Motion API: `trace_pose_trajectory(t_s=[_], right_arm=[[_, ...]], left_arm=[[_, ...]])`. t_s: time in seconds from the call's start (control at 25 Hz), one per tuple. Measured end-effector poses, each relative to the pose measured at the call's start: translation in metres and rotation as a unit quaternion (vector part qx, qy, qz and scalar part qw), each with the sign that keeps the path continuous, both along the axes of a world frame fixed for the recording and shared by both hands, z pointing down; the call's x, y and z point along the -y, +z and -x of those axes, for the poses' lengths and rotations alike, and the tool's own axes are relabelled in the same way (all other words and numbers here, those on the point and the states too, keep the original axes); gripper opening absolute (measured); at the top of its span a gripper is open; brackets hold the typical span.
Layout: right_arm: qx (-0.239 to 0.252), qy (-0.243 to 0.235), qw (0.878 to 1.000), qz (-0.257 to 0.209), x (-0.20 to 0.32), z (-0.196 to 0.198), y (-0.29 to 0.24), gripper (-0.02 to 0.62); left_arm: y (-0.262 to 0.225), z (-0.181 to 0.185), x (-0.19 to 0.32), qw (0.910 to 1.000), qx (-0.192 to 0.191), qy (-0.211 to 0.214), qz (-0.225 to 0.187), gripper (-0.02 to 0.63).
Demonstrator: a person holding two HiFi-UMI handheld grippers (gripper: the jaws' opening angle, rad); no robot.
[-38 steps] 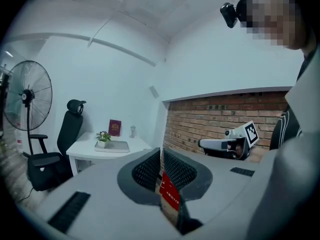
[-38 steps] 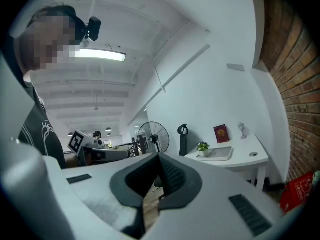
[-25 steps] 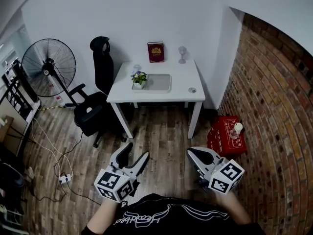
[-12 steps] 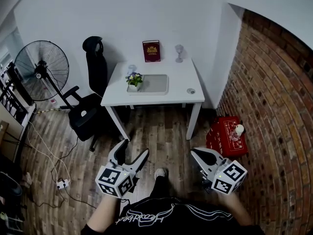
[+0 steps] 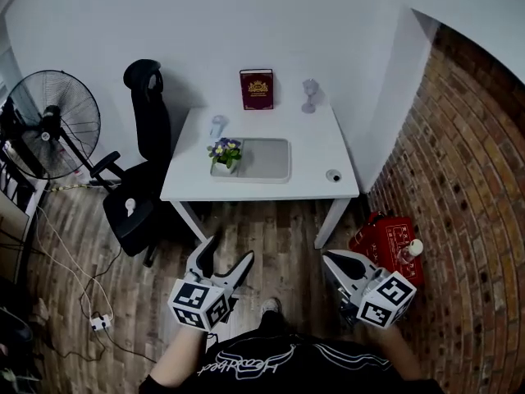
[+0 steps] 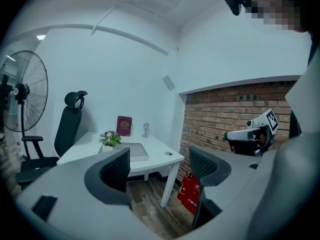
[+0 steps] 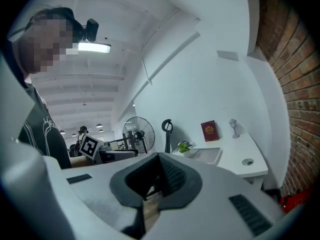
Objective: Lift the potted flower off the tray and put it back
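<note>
Potted flower on grey tray

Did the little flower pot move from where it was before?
No. The potted flower sits at the left end of the tray, just as in the earlier head views. Only the camera came closer to the table.
</note>
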State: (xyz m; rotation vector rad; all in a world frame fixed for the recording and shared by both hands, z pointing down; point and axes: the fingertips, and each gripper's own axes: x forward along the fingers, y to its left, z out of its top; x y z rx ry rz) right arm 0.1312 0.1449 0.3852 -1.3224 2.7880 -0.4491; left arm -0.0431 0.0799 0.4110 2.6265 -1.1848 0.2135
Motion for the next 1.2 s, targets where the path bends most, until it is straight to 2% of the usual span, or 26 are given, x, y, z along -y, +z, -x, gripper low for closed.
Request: trace_pose_trajectory(t_s=[0.28,0.48,0.8,1.2], right_arm=[[0.001,-0.018,1.000,0.021,0.118,0.018,0.009,0.003],[-0.004,-0.031,0.999,0.025,0.176,0.033,0.017,0.003],[-0.004,-0.038,0.999,0.033,0.215,0.037,0.026,0.003],[0.002,-0.066,0.997,0.045,0.256,0.033,0.035,0.003]], left_arm=[[0.022,0.013,0.113,0.9996,0.004,-0.019,0.018,0.362],[0.043,0.027,0.172,0.9991,0.007,-0.028,0.031,0.362],[0.078,0.030,0.231,0.9981,0.028,-0.033,0.043,0.362],[0.119,0.035,0.282,0.9952,0.055,-0.054,0.059,0.362]])
